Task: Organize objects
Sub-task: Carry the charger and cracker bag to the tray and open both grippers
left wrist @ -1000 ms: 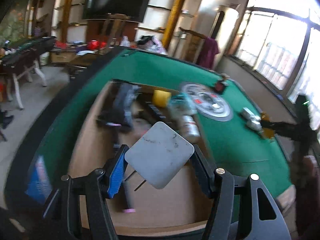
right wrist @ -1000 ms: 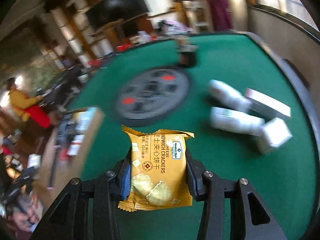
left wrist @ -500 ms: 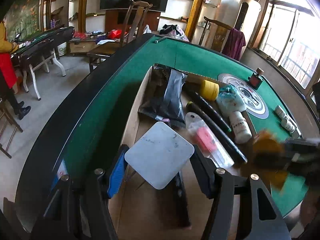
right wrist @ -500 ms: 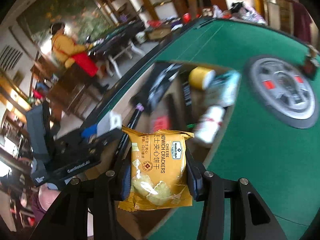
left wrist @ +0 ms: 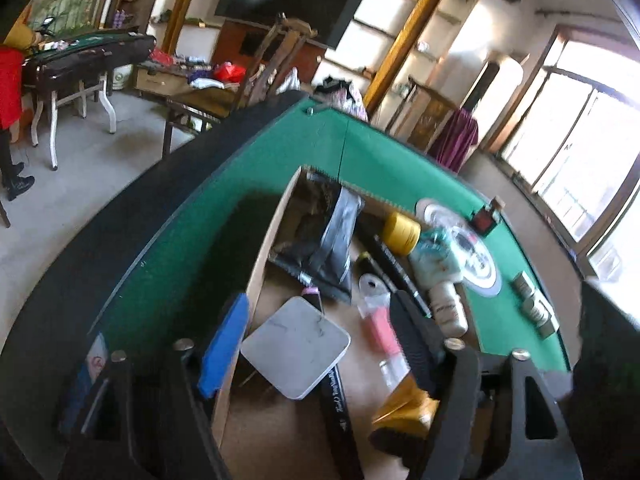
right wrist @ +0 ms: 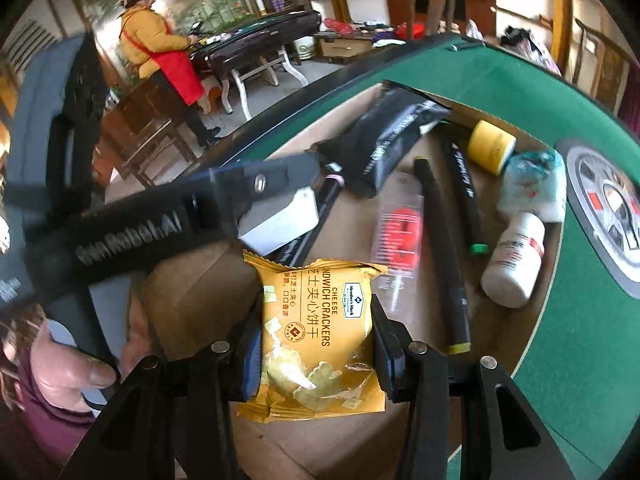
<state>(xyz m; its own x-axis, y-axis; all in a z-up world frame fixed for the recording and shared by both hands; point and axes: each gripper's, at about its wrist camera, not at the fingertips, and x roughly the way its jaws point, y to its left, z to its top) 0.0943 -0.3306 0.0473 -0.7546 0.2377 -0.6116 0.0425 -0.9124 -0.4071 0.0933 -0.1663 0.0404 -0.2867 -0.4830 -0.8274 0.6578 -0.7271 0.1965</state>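
A: We are looking down the left gripper (left wrist: 320,344) at the white square box (left wrist: 296,346). Its jaws are opening, and the box is sitting between them with a clear gap on either side, so the pads are no longer pressing on it.

B: And we are seeing that box over the cardboard tray (left wrist: 262,256), near its left wall, above a black marker (left wrist: 336,400).

A: Our right gripper (right wrist: 316,334) is clamping the yellow cracker packet (right wrist: 318,336) by both side edges, jaws about half spread.

B: We are holding the packet over the near end of the tray (right wrist: 192,296), just beside the left gripper (right wrist: 280,196) and its box (right wrist: 280,220).

A: Farther in the tray we are seeing a black pouch (right wrist: 388,140), a yellow tape roll (right wrist: 490,146), a white bottle (right wrist: 514,260) and a clear tube with a red label (right wrist: 400,232), all lying on the cardboard. The tray is resting on the green table (right wrist: 580,320).
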